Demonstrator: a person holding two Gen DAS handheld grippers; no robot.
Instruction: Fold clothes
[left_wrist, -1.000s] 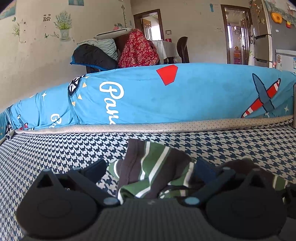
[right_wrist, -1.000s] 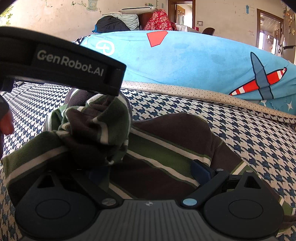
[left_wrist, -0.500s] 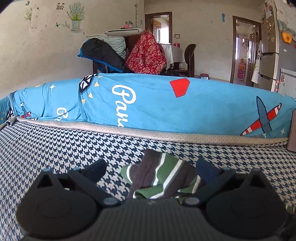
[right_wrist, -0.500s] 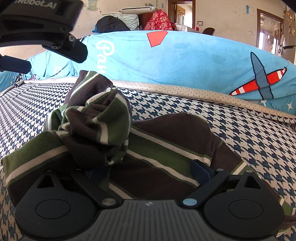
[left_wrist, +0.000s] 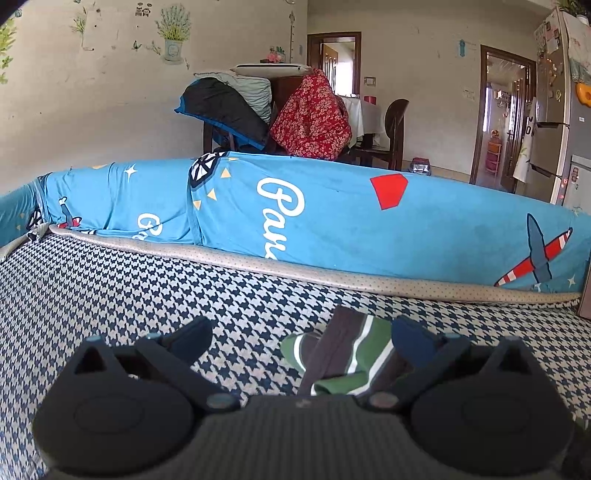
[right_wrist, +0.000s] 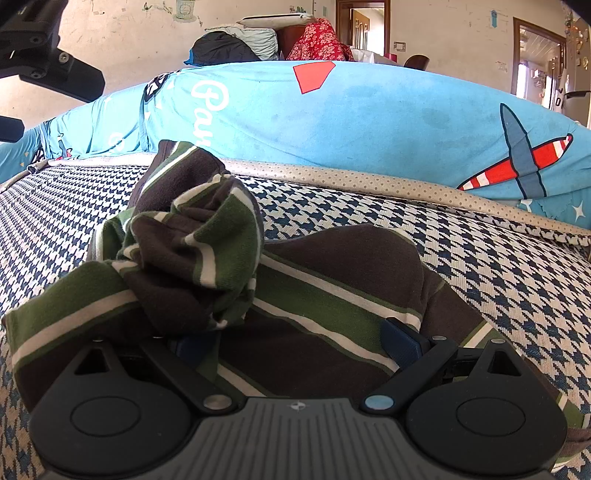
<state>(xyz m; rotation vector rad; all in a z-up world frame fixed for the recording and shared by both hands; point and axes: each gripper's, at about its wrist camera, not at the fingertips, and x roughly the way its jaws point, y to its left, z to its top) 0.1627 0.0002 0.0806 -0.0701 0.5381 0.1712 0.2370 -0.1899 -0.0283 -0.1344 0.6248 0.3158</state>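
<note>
A striped garment (right_wrist: 325, 295) in brown, green and white lies crumpled on the houndstooth bed cover (right_wrist: 498, 258). One part of it is bunched up in a heap (right_wrist: 199, 243) at the left. My right gripper (right_wrist: 297, 341) rests low on the garment, open, with cloth lying across the gap and over its left finger. My left gripper (left_wrist: 299, 338) is open and holds nothing. An end of the garment (left_wrist: 351, 354) lies on the cover just ahead of its right finger (left_wrist: 410, 339). In the right wrist view the left gripper's body (right_wrist: 48, 62) hangs above the bed at the top left.
A long blue bolster (left_wrist: 332, 214) with lettering and plane prints lines the bed's far edge. Behind it a table piled with bedding and a red floral cloth (left_wrist: 310, 118) stands beside a chair. A fridge (left_wrist: 561, 110) is at the right.
My left gripper has lifted up and away to the left from the bunched cloth, so less of the garment shows ahead of it. The right gripper and the garment have stayed still.
</note>
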